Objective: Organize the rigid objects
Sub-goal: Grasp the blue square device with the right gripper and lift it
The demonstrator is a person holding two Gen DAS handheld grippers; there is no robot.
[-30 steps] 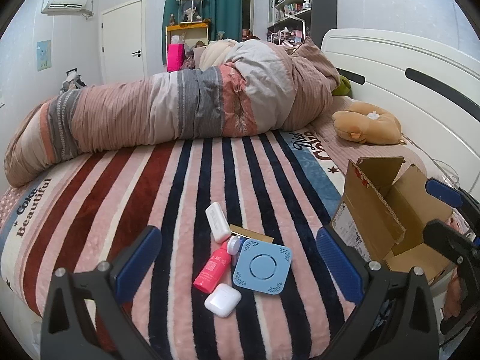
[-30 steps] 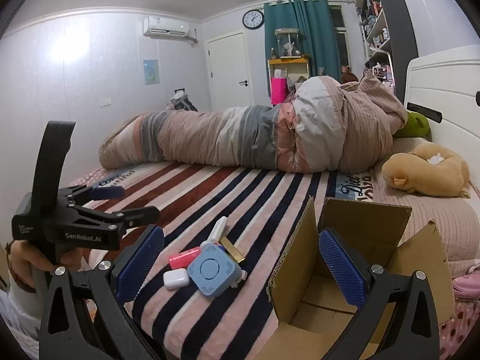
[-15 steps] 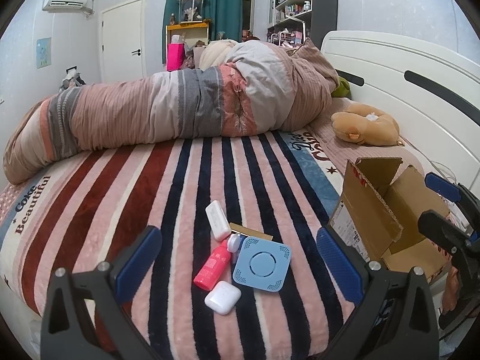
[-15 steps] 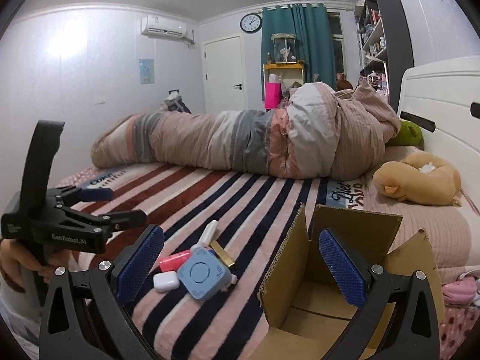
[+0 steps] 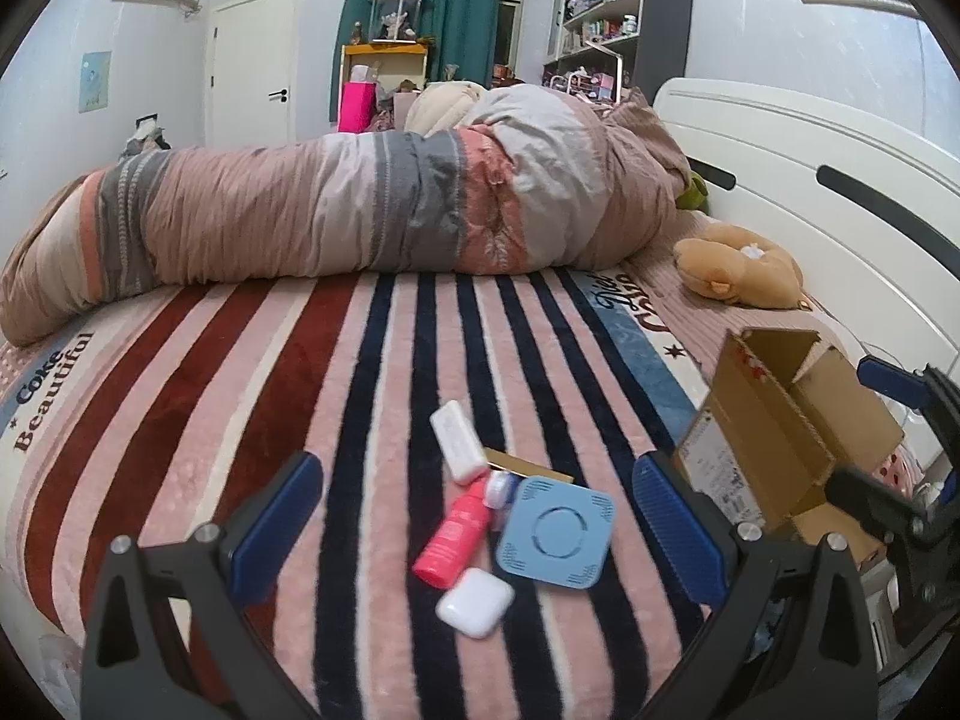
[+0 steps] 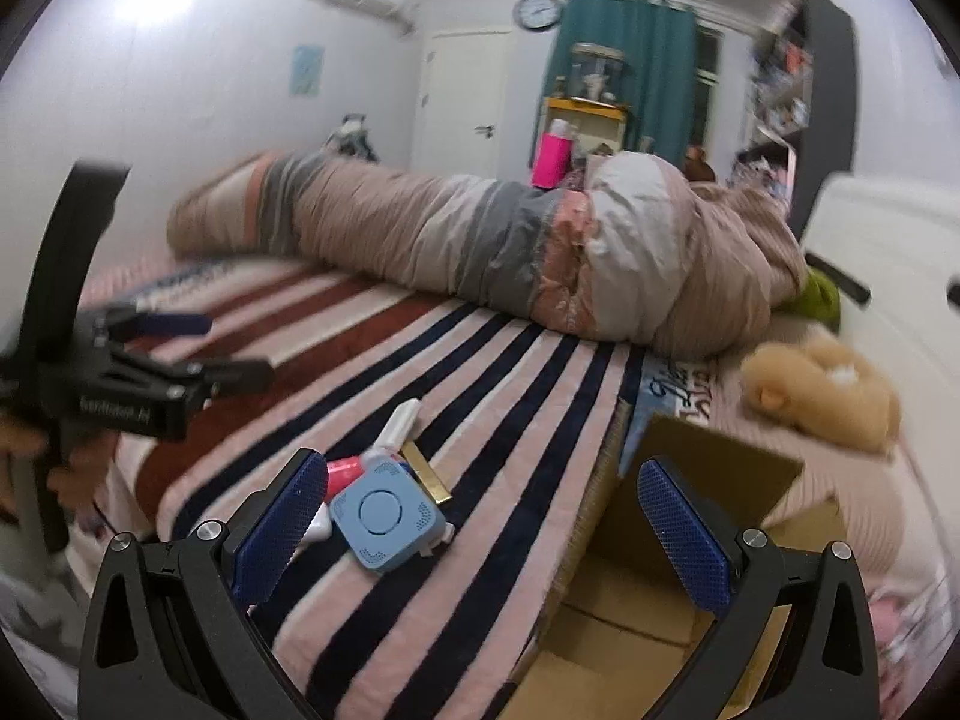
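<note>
A small pile lies on the striped blanket: a blue square device (image 5: 555,531) (image 6: 387,515), a pink tube (image 5: 456,531), a white earbud case (image 5: 475,601), a white bar (image 5: 458,443) (image 6: 401,421) and a gold flat piece (image 6: 426,471). An open cardboard box (image 5: 786,420) (image 6: 690,546) stands to their right. My left gripper (image 5: 477,531) is open and empty, just in front of the pile. My right gripper (image 6: 480,534) is open and empty, between the pile and the box.
A rolled quilt (image 5: 360,210) lies across the far side of the bed. A tan plush toy (image 5: 738,267) sits by the white headboard (image 5: 840,180). The bed edge is close below both grippers.
The right gripper has swung left and tilted, its view now blurred, bringing the pile nearer its centre. The left gripper has hardly moved.
</note>
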